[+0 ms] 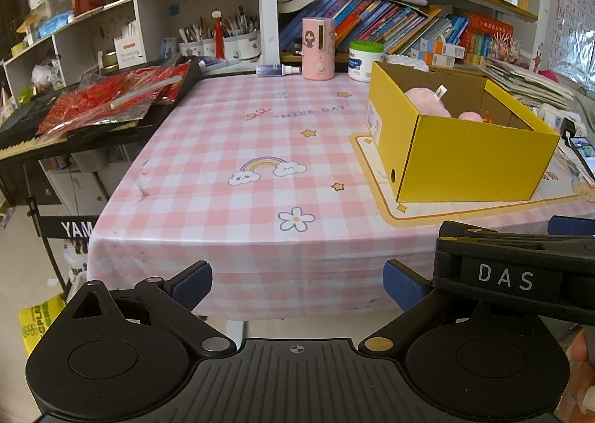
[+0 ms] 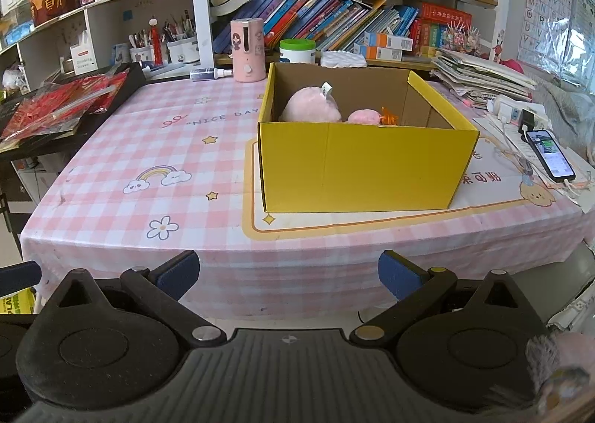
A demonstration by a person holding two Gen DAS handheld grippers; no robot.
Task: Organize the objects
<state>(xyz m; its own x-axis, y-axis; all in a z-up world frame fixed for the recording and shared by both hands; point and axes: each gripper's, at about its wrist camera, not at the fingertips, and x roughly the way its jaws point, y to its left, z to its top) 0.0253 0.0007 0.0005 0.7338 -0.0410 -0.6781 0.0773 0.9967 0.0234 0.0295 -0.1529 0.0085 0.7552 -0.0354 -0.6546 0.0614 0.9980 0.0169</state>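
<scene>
The left gripper (image 1: 297,287) and right gripper (image 2: 288,276) hover off the table's near edge, jaws spread wide and holding nothing. Beyond them, on a yellow-bordered mat (image 2: 372,224) over the pink checked tablecloth (image 2: 148,147), stands an open yellow cardboard box (image 2: 357,166) holding a large pink plush toy (image 2: 312,106) beside a smaller pink plush (image 2: 364,116).

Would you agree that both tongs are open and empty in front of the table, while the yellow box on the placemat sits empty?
Not quite: the yellow box is not empty. The right wrist view shows pink plush toys inside. Both the left tongs and right tongs are open and empty.
</scene>
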